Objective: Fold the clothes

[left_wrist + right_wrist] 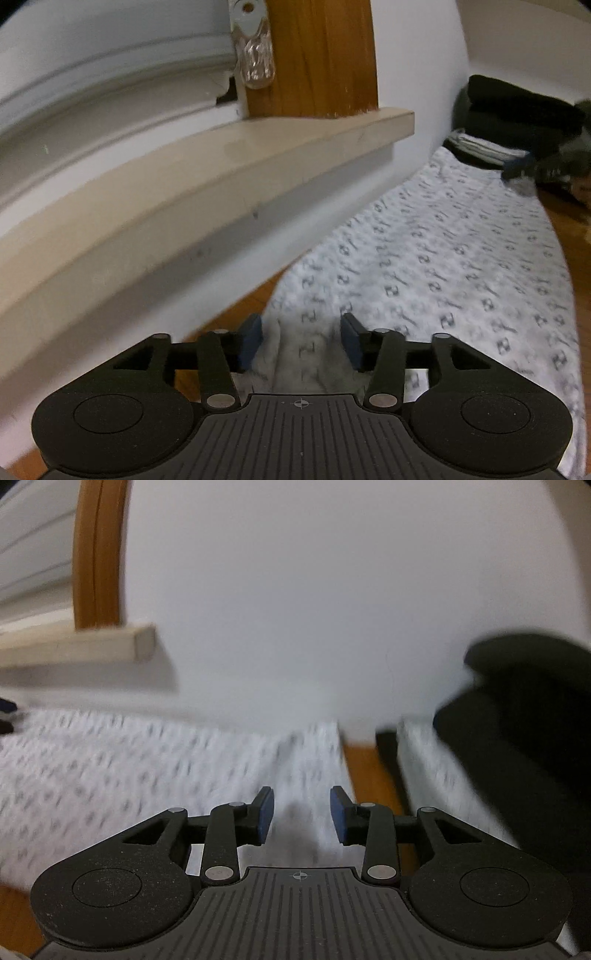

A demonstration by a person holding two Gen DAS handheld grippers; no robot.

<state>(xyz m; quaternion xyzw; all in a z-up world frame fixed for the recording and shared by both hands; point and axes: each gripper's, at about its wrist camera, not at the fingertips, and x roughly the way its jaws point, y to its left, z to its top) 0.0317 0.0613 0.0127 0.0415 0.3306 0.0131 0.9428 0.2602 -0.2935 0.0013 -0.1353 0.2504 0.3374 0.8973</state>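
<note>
Both jaws spread | left gripper (pixel 301 341) and right gripper (pixel 302 814) straddle patterned cloth (pixel 443 258) lying flat near wall | risk: you pinch one layer only, fold skews.

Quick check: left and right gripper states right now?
Left gripper: open, patterned cloth between its pads, not clamped.
Right gripper: open, holding nothing.

White patterned garment (pixel 443 251) — spread flat on wooden surface — beside wall.
</note>
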